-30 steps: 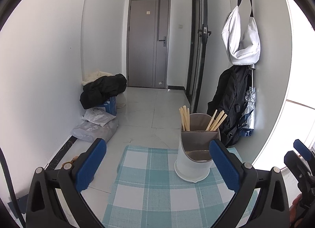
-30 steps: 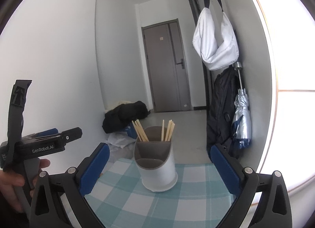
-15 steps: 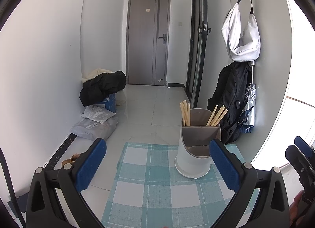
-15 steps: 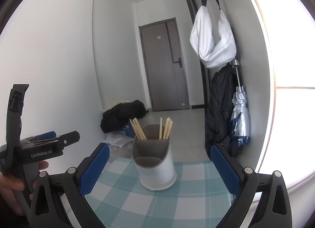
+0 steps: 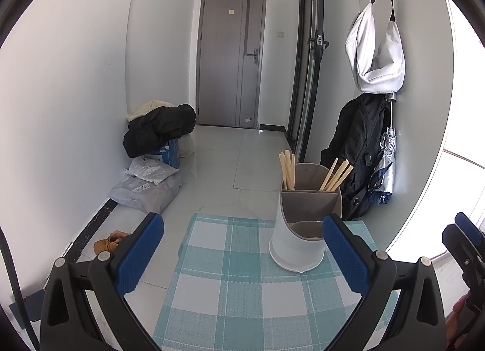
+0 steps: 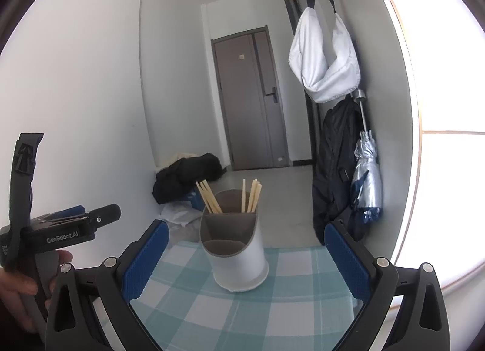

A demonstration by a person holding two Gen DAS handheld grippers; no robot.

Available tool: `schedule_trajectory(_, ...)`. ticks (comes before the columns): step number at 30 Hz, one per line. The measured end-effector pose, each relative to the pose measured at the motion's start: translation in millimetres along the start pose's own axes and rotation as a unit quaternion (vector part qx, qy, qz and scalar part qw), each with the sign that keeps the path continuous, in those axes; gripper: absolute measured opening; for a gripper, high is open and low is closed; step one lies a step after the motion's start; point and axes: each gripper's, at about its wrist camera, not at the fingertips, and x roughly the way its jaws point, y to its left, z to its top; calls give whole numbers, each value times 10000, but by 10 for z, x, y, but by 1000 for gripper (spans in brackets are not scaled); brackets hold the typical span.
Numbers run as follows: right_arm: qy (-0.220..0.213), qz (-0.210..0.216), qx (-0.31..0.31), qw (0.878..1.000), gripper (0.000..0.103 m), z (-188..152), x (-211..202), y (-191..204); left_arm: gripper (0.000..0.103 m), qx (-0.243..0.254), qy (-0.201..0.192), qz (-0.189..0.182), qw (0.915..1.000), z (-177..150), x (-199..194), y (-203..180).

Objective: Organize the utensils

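- The left tongs [image 5: 242,252] stand wide apart with nothing between the blue pads [image 5: 139,254]; they hang over the near part of the desk [image 5: 230,296], which is covered by a teal-and-white checked cloth.
- The right tongs [image 6: 247,255] are likewise spread wide and hold nothing, facing the utensil holder [image 6: 239,257] across the checked cloth.
- The utensil holder [image 5: 300,229], a white cup with a grey divided insert, stands upright on the desk toward its far right part in the left wrist view, clear of both pairs of tongs.
- Two groups of wooden chopsticks [image 5: 288,170] stand in the holder's rear compartments: one bunch leans at the left, the other [image 5: 336,175] fans out at the right. The front compartment looks empty as far as can be seen.
- In the right wrist view the same bunches show as chopsticks [image 6: 209,197] tilted left and a nearly upright set [image 6: 251,196].
- A person's hand [image 6: 18,287] grips the handle of the left tool at the left edge of the right wrist view.
- Beyond the desk lies a tiled floor [image 5: 224,166] with a dark jacket [image 5: 157,129] heaped on a box, plastic bags [image 5: 148,184] beside it, and a grey door [image 5: 230,56] at the end of the hall.
- On the right wall hang a white bag [image 5: 376,56], a black backpack [image 5: 357,150] and a folded silver umbrella [image 5: 385,166].
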Motion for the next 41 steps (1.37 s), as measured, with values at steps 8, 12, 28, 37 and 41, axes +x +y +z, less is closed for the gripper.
schedule_trajectory(8, 15, -35, 19, 10000, 103, -9, 1, -2, 102, -10, 16, 88, 10000, -6, 5, 3)
schedule_trajectory(12, 9, -51, -2, 10000, 103, -10, -14, 18, 102, 4, 30, 103, 9999, -9, 4, 0)
schedule_trajectory(28, 33, -87, -20, 10000, 103, -21, -8, 40, 102, 12, 28, 48, 10000, -16, -13, -3)
schedule_trajectory(37, 35, -94, -23, 9999, 103, -21, -7, 38, 102, -33, 57, 33, 10000, -17, -9, 15)
schedule_trajectory(41, 55, -98, -9, 9999, 103, -29, 1, 37, 102, -107, 101, 6, 9999, -28, 2, 16)
